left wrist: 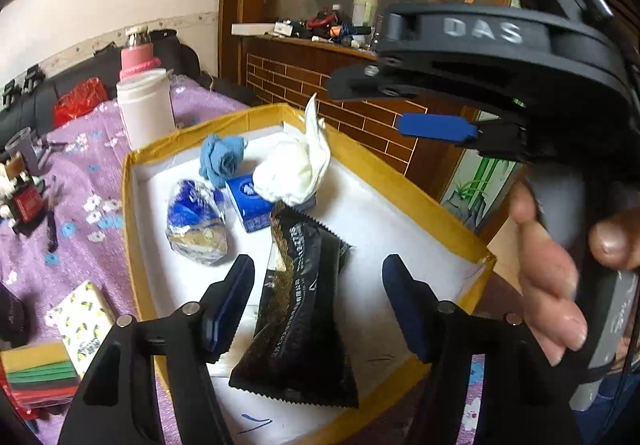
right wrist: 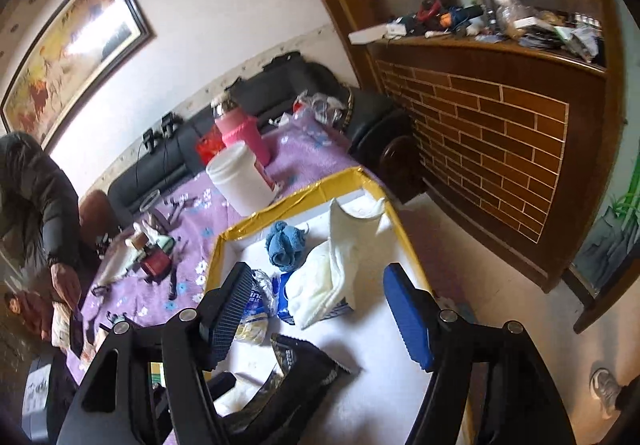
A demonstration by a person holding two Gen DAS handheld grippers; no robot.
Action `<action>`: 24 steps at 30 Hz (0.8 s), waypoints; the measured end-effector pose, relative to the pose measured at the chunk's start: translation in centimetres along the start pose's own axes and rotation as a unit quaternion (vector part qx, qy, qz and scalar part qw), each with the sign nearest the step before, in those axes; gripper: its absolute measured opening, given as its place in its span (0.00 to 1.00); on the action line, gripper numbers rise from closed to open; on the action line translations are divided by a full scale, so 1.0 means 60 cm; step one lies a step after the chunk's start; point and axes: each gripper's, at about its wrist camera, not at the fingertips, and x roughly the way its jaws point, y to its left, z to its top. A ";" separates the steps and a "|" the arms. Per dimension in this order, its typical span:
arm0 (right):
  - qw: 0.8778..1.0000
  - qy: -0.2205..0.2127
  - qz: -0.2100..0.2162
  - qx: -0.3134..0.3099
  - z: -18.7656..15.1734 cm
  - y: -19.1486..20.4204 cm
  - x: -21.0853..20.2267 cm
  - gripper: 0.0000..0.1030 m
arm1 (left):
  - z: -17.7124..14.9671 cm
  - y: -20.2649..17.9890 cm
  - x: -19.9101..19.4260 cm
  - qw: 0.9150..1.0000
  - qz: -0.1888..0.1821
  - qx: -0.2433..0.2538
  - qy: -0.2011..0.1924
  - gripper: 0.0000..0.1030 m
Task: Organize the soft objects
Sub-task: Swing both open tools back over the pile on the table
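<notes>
A yellow-rimmed white tray [left wrist: 404, 181] [right wrist: 304, 193] holds a rolled blue cloth [left wrist: 222, 159] [right wrist: 285, 243], a crumpled white cloth [left wrist: 296, 165] [right wrist: 332, 277], a blue tissue pack [left wrist: 250, 201] [right wrist: 283, 295], a blue-and-silver crinkled packet [left wrist: 196, 223] [right wrist: 254, 311] and a black sachet [left wrist: 298, 309] [right wrist: 298, 369]. My left gripper [left wrist: 318, 301] is open and empty, its fingers on either side of the black sachet. My right gripper [right wrist: 316, 313] is open and empty above the tray, and also shows in the left wrist view [left wrist: 400, 113], above the white cloth.
The tray lies on a purple flowered cover [left wrist: 84, 201] [right wrist: 188, 277]. Behind it stand a white jar [left wrist: 146, 109] [right wrist: 240, 177] and a pink flask [left wrist: 136, 55] [right wrist: 240, 129]. A lemon-print pack [left wrist: 82, 321] and coloured folded sheets [left wrist: 40, 377] lie left. Small clutter [right wrist: 154, 257] lies on the cover.
</notes>
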 end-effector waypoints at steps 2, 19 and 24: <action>1.000 -0.010 0.001 0.009 -0.003 -0.003 -0.026 0.72 | 0.004 -0.005 -0.013 1.000 0.000 0.003 -0.006 0.67; 0.995 -0.034 0.061 -0.077 -0.074 0.156 -0.098 0.77 | -0.096 0.112 -0.177 0.999 0.010 -0.026 0.045 0.77; 0.986 -0.011 0.099 -0.136 -0.123 0.246 -0.077 0.77 | -0.194 0.195 -0.178 0.990 0.068 -0.061 0.111 0.77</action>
